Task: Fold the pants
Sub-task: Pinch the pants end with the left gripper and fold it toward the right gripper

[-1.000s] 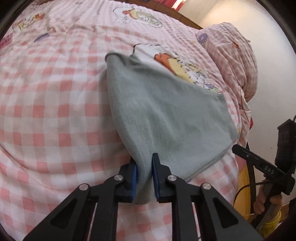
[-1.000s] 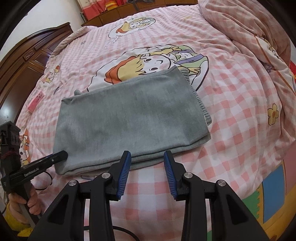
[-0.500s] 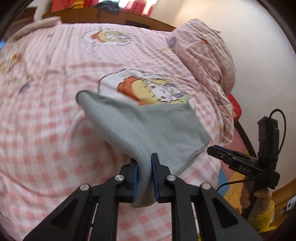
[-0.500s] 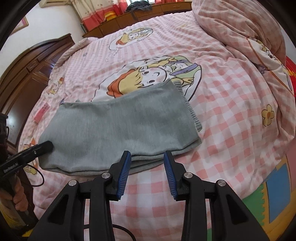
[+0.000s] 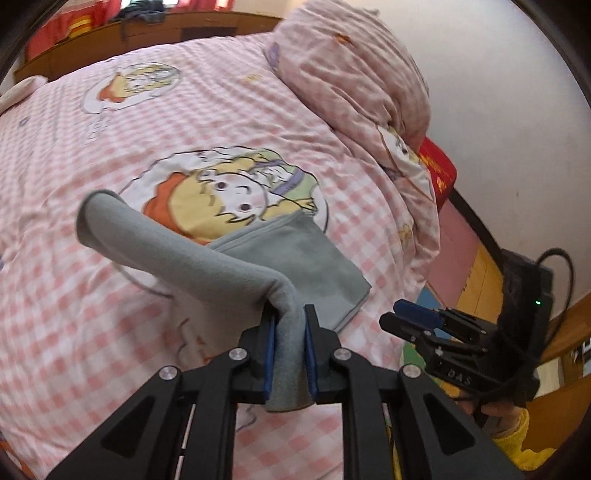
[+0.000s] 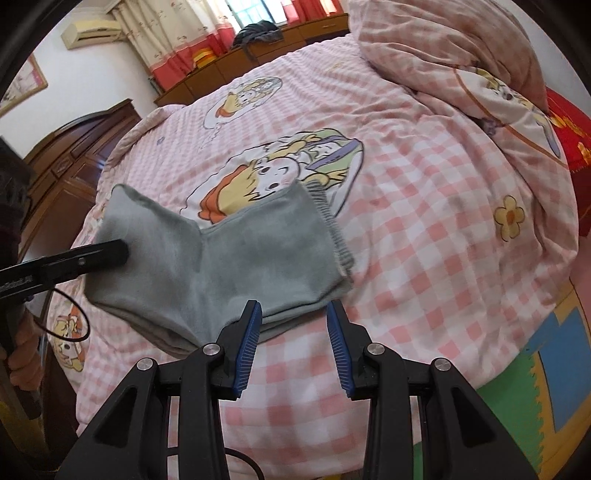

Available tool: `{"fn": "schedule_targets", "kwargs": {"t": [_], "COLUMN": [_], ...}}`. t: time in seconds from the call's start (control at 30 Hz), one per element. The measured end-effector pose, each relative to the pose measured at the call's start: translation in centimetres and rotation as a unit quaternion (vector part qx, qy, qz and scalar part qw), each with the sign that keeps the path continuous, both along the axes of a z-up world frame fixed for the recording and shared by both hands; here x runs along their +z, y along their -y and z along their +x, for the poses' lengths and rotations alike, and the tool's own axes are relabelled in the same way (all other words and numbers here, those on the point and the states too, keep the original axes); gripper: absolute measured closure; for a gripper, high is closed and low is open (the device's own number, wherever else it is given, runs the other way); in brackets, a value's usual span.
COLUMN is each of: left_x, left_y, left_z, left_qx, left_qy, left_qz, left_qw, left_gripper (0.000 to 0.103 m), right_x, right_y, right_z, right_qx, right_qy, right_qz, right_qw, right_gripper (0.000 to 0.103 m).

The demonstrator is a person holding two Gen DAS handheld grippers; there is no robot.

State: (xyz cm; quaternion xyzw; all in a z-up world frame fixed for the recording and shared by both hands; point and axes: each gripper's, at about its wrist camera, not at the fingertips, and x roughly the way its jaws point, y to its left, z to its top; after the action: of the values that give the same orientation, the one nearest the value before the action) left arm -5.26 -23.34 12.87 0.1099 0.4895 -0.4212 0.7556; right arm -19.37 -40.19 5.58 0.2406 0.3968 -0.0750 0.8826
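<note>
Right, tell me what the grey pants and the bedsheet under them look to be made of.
Grey pants: soft, matte knit, perhaps fleece or brushed cotton; they drape limply from the left tongs and show a ribbed elastic waistband. Bedsheet: thin woven cloth, probably cotton, matte, with printed pink checks and fine creases.

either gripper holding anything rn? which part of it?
Left gripper is shut on the grey pants, pinching the lifted end opposite the waistband. Right gripper is open, holding nothing.

Bright daylight from window far ahead; soft shadows, no glare. Slight motion blur, heavy fisheye bend w/ black corners.
</note>
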Motion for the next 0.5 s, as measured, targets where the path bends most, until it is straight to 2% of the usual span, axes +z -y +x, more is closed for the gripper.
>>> {"fn": "schedule_targets", "kwargs": {"t": [0.2,0.3,0.37,0.5], "left_x": [-2.9,-4.8,-5.7,-6.2], "left_y": [5.9,8.0,8.7,9.0], "left_z": [0.3,0.3,0.2,-0.1], "left_qx": [-0.04,-0.052,-0.056,-0.06], "left_qy": [-0.019,-0.03,-0.036,-0.039], "left_qz": [0.024,0.035,0.041,0.045], "left_qw": [0.9987,0.9976,0.9969,0.9964], "left_gripper": [0.087,0.079,0.069,0.064], "right_x": [-0.8,-1.5,-1.9,-2.6], "right_y": [2.0,3.0,3.5,4.0], "right_z": [-0.6,-0.7,-0.6,-0.3], "right_qx": [-0.028,-0.041,-0.047,-0.053], "right_qy": [-0.008,-0.019,-0.027,-0.039], "right_qz": [0.014,0.023,0.027,0.032], "right_qw": [0.999,0.999,0.998,0.997], "right_gripper": [0.066,0.066,0.066,0.066]}}
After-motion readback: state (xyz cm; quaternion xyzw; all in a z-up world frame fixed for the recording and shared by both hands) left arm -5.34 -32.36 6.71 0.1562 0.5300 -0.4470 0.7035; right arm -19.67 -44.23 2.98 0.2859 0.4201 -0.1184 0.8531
